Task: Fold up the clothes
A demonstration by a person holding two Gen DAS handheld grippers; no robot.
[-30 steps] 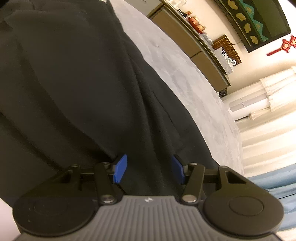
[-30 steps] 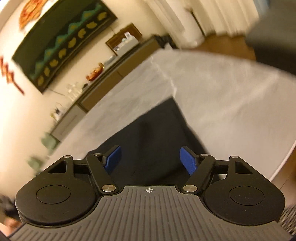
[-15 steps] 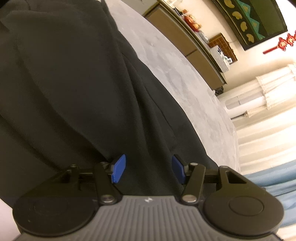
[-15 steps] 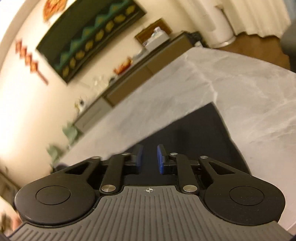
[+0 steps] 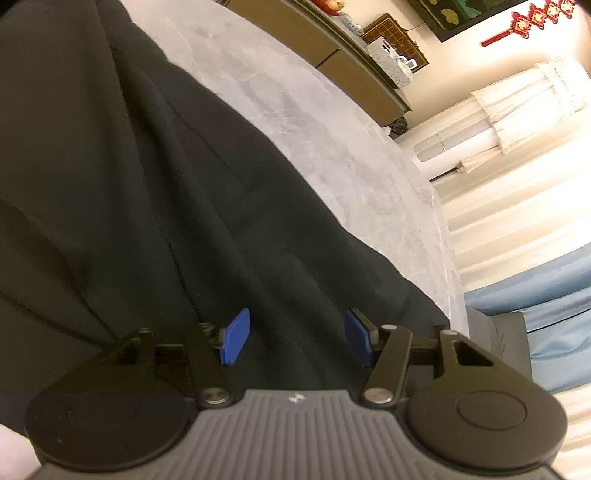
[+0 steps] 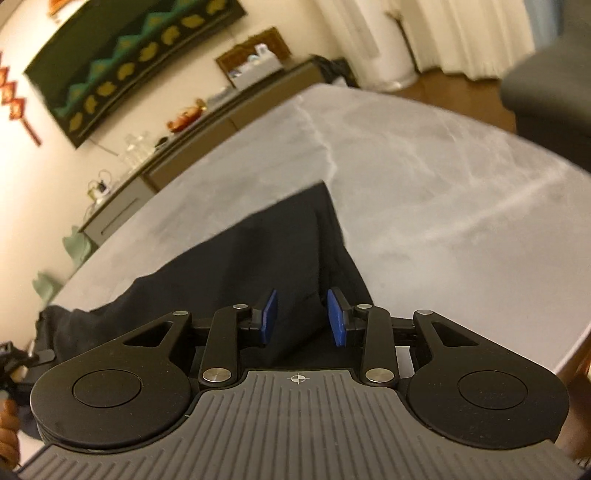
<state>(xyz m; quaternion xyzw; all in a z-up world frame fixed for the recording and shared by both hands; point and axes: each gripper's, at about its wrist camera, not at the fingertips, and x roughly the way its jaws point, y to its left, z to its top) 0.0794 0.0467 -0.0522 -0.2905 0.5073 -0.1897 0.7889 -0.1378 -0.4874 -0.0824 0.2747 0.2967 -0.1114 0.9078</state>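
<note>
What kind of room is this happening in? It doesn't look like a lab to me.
Most likely a home living or dining room. A long sideboard with glassware and ornaments stands along the wall, red knot decorations hang beside a wall hanging, pale curtains cover one side, and a black garment lies on a marble-look table.

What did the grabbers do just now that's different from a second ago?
The right hand-held gripper was wide open, pinched nearly shut half a second ago, and has now partly reopened over the black garment. The left hand-held gripper stayed open over the cloth, which still lies on the grey table.
</note>
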